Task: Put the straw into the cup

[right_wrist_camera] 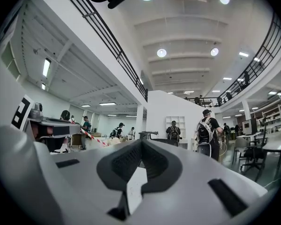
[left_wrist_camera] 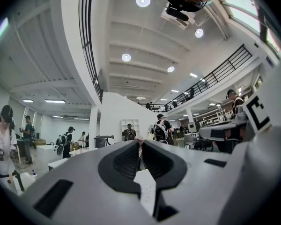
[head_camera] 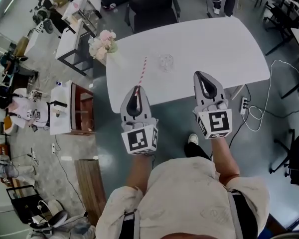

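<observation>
The straw (head_camera: 141, 72) is pinched at its near end by the left gripper (head_camera: 137, 88), and its red-and-white striped shaft is pointed out over the white bench (head_camera: 229, 49). The clear cup (head_camera: 165, 62) is stood upright on the bench, near the straw's far end but apart from it. The right gripper (head_camera: 201, 74) is held alongside, over the bench edge, with its 2 jaws pressed together and nothing between them.

Head view looks steeply down at table (head_camera: 214, 44); gripper views face level.
</observation>
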`<state>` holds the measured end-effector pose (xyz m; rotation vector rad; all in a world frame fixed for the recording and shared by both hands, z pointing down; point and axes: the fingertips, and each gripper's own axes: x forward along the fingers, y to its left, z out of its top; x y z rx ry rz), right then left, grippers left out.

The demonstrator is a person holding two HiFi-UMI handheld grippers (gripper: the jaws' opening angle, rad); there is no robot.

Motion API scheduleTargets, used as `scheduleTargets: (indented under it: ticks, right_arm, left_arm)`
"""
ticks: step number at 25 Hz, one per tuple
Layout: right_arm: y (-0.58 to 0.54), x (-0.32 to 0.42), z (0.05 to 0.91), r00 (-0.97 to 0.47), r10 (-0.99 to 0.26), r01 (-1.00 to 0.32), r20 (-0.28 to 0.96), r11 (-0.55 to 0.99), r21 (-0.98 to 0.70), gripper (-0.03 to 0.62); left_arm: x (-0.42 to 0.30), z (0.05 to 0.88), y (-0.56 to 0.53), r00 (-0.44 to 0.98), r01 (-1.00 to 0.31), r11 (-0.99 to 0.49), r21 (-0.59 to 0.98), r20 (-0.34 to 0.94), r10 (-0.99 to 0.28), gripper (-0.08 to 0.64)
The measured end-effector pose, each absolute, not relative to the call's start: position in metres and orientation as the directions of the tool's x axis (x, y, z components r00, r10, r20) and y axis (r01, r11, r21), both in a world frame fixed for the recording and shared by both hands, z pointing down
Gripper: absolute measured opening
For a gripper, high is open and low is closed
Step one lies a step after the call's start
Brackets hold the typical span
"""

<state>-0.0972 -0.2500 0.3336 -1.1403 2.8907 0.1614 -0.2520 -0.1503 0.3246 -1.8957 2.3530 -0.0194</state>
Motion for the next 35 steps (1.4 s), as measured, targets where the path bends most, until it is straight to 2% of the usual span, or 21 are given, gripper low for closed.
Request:
scheduleTargets:
  ticks: [9,19,35]
  right_arm:
    - [-0.341,-0.074,0.353,-0.734,-0.678,-0.680,-0.050,0.732,0.045,0.002]
    - [-0.405,-0.061,0.372,-0.744,-0.668,-0.668,-0.021,0.744,0.013,0.002]
    - [-0.427,-0.147,0.434,-0.734,-0.664,-0.667,0.144,0.744,0.037,0.002]
  left_arm:
    - [-0.225,0.332,-0.244,-0.204,-0.970,0.208,-0.126,-0.045,-0.978,0.025]
    - [-0.215,0.351,-0.300,-0.233,-0.966,0.229,-0.121,0.019,-0.972,0.025]
    - [-0.286,0.453,-0.330,-0.181,-0.982,0.188,0.023,0.182,-0.967,0.025]
